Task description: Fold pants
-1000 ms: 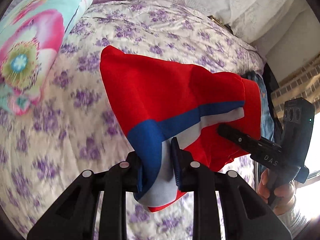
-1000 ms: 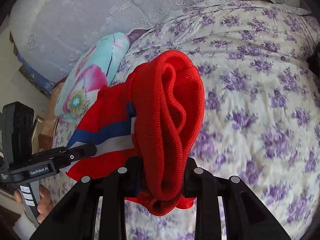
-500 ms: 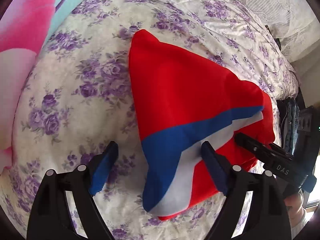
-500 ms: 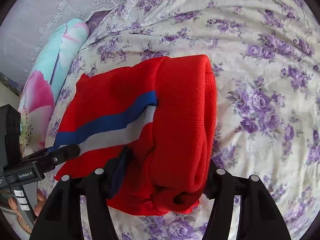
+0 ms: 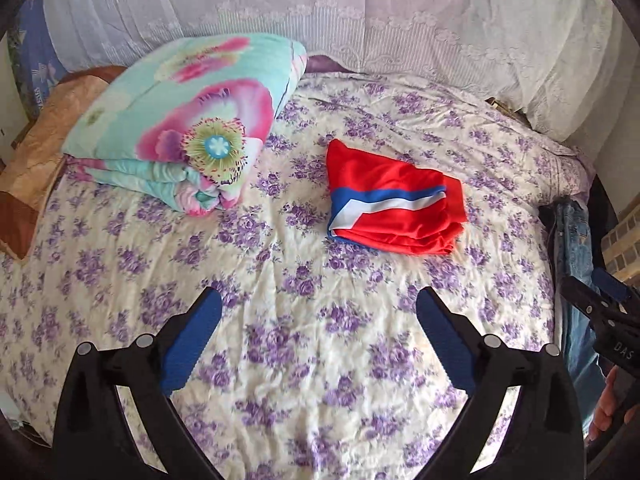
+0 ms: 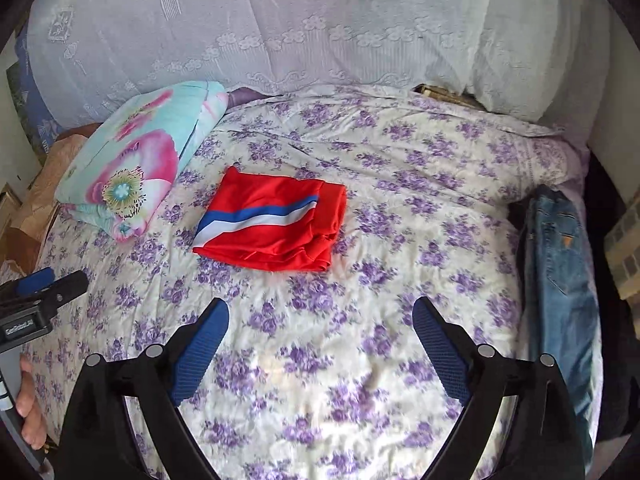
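Observation:
The red pants (image 5: 394, 204) with a blue and white stripe lie folded in a flat bundle on the floral bedspread (image 5: 280, 320); they also show in the right wrist view (image 6: 274, 222). My left gripper (image 5: 318, 320) is open and empty, held back above the bedspread short of the pants. My right gripper (image 6: 320, 332) is open and empty, likewise back from the pants. The right gripper shows at the right edge of the left wrist view (image 5: 600, 312). The left gripper shows at the left edge of the right wrist view (image 6: 40, 292).
A folded turquoise and pink floral quilt (image 5: 188, 128) lies at the bed's far left, also in the right wrist view (image 6: 136, 152). Blue jeans (image 6: 560, 272) lie along the bed's right edge. A white lace curtain (image 5: 320, 20) hangs behind the bed.
Both grippers opened and let go of the pants, then pulled back and away. The pants now lie folded on the bed, far from both grippers.

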`<state>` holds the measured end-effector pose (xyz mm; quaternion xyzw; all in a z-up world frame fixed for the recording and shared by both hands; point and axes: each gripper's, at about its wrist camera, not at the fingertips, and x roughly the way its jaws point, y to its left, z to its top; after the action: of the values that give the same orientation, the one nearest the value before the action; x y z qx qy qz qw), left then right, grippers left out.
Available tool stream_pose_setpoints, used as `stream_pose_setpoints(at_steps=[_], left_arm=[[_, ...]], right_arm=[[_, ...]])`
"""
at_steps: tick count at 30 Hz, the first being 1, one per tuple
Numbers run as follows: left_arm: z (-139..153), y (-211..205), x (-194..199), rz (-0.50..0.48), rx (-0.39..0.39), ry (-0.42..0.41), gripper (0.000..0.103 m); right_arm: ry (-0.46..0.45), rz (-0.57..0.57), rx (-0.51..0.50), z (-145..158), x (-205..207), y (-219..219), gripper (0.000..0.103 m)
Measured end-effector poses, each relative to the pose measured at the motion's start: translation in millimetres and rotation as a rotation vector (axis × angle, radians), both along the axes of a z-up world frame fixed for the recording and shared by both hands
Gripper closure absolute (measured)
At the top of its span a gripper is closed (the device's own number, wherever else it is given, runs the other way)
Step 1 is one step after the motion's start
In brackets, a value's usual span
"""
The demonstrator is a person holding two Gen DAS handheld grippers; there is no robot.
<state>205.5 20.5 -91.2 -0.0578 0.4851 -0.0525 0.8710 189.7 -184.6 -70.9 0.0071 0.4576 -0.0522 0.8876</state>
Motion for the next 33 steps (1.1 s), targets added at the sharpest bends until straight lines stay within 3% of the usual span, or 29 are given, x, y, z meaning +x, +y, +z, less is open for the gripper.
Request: stream_pose_setpoints(at_steps=[4,8,13,20,33], left_arm=[[41,-4,-53,0.018,0.087,-0.061,0.006],[64,-10,-91,0.000,0.176,-0.117,0.005],[81,-10,-121,0.011,0.164,-0.156,0.005],[90,-14,-136,0.018,0.167,-0.184,0.005],[90,-17,-130,0.018,0.167,-0.185,0.005]], right_arm=[[-0.049,-0.047,0.027,24,-55,1,0.008],[-0.065,-0.052,0.083,35,-92,-1,0.008],[-0.093,-0.037,0.090,50,-116,-1,0.008],[-0.121,-0.014,0.066,63,-130,6,0.008],[-0.134,0.004,0.062,67,-131,12,0.008]])
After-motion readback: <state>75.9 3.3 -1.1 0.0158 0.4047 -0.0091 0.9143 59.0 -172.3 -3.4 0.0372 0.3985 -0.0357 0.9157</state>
